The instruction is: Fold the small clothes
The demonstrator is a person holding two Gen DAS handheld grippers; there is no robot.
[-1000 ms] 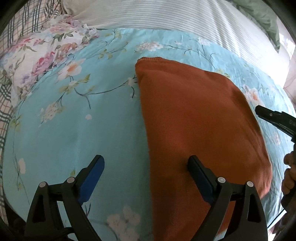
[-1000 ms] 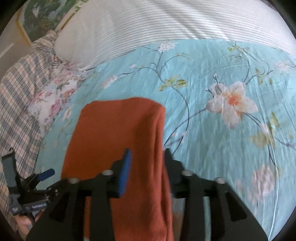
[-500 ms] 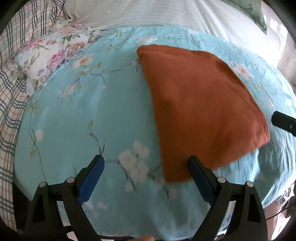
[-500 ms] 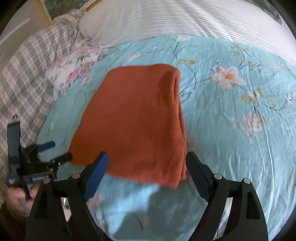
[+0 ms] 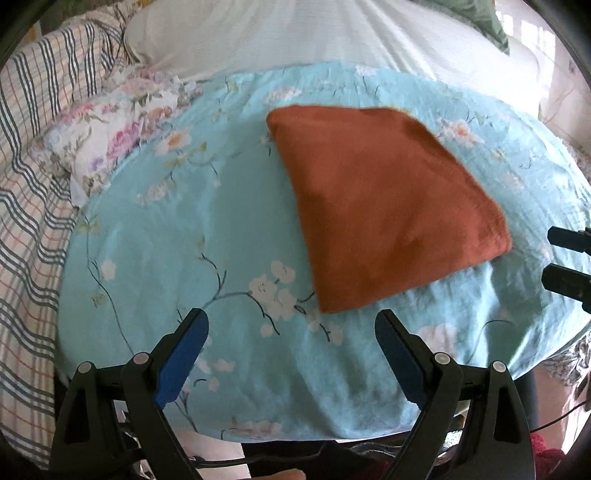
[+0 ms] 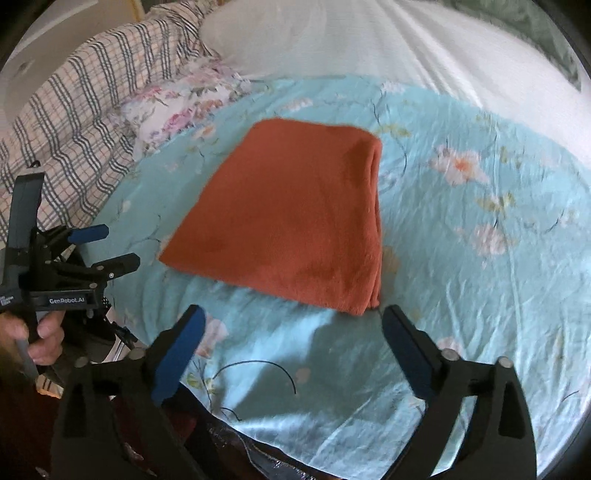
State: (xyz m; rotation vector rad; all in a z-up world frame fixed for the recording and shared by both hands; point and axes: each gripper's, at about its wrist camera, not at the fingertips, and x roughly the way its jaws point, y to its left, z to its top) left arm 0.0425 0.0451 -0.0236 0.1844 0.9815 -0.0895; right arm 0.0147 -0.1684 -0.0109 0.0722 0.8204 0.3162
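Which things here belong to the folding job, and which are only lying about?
For the job: orange cloth, already folded; left claw, open; right claw, opening, nothing in it.

Lying about: flowered blue sheet, flowered pillow, checked blanket, white striped bedding.

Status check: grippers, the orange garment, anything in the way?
Left gripper open, empty. Right gripper opening, nothing between jaws. Orange garment folded flat on floral sheet, untouched. Nothing blocking.
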